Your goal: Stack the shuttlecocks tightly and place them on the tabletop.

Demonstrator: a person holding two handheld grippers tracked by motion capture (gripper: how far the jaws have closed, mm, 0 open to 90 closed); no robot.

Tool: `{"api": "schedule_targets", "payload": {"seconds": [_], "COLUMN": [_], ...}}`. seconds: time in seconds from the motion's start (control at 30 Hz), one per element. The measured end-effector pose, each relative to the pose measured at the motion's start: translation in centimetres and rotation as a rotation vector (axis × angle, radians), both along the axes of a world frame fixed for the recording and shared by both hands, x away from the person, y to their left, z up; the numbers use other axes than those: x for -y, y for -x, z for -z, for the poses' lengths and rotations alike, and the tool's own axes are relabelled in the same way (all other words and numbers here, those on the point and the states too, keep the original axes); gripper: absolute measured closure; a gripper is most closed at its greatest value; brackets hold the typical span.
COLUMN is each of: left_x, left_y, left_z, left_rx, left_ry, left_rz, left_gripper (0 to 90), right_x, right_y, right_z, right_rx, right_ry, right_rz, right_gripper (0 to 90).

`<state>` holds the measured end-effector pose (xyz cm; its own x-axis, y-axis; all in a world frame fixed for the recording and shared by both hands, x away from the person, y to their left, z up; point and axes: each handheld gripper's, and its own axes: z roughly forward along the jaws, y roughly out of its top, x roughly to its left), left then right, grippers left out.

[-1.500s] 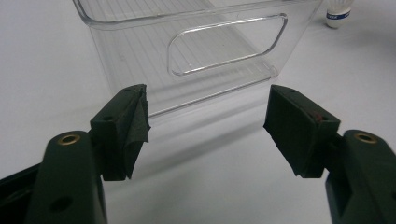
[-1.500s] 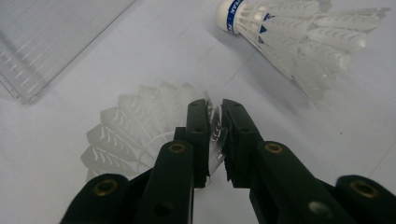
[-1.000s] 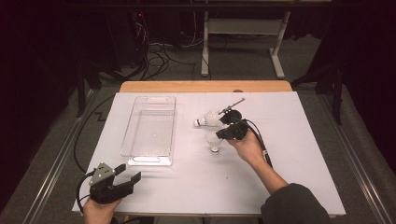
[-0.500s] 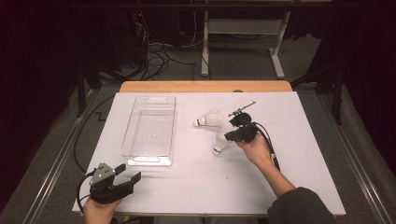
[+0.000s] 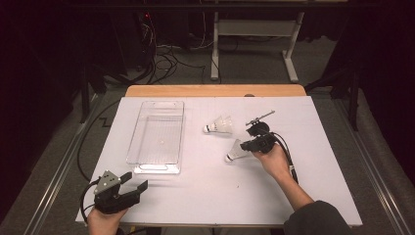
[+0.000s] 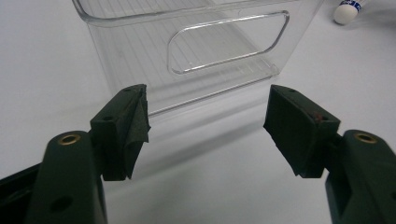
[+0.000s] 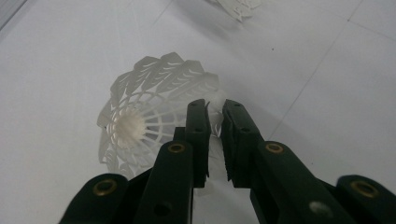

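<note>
Now our right tongs (image 5: 250, 145) have carried the shuttlecock (image 5: 236, 152) nearer us, jaws nipped on its skirt rim. Left tongs (image 5: 134, 183) gape empty, the clear bin (image 5: 157, 138) just ahead; bin drop likely next.

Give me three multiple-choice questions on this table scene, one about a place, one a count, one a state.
1. Where is the clear bin? A left of the shuttlecocks B right of them C between them
2. How many shuttlecocks are on the table? A one B two C four
3. What is the right gripper doing? A standing wide open B hanging over the bin C pinching a shuttlecock's skirt

Answers: 1 A, the high view shows the bin to their left. 2 B, the far shuttlecock and the near shuttlecock. 3 C, its jaws clamp the white rim.
</note>
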<state>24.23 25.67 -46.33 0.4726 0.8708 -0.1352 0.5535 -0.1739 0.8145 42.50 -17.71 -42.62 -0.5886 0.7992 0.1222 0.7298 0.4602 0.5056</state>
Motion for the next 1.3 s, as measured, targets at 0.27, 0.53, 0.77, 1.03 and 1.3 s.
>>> {"api": "schedule_targets", "payload": {"seconds": [0.27, 0.53, 0.77, 1.03, 1.3], "left_x": [0.0, 0.0, 0.0, 0.0, 0.0], "left_y": [0.0, 0.0, 0.0, 0.0, 0.0], "left_z": [0.0, 0.0, 0.0, 0.0, 0.0], "left_rx": [0.001, 0.001, 0.001, 0.001, 0.001], "left_ry": [-0.001, -0.001, 0.0, -0.002, -0.001], "left_rz": [-0.001, -0.001, 0.0, -0.001, -0.002], "left_gripper": [31.4, 31.4, 31.4, 31.4, 31.4], "right_x": [0.6, 0.6, 1.0, 1.5, 2.0], "right_y": [0.1, 0.0, 0.1, 0.1, 0.3], "right_z": [0.7, 0.9, 1.0, 0.9, 0.9], "right_rx": [-0.016, -0.013, -0.021, -0.019, -0.019], "right_ry": [-0.005, -0.009, -0.021, -0.037, -0.05], "right_rz": [0.015, 0.012, 0.018, 0.029, 0.04], "right_gripper": [80.8, 79.2, 75.3, 72.0, 69.9]}}
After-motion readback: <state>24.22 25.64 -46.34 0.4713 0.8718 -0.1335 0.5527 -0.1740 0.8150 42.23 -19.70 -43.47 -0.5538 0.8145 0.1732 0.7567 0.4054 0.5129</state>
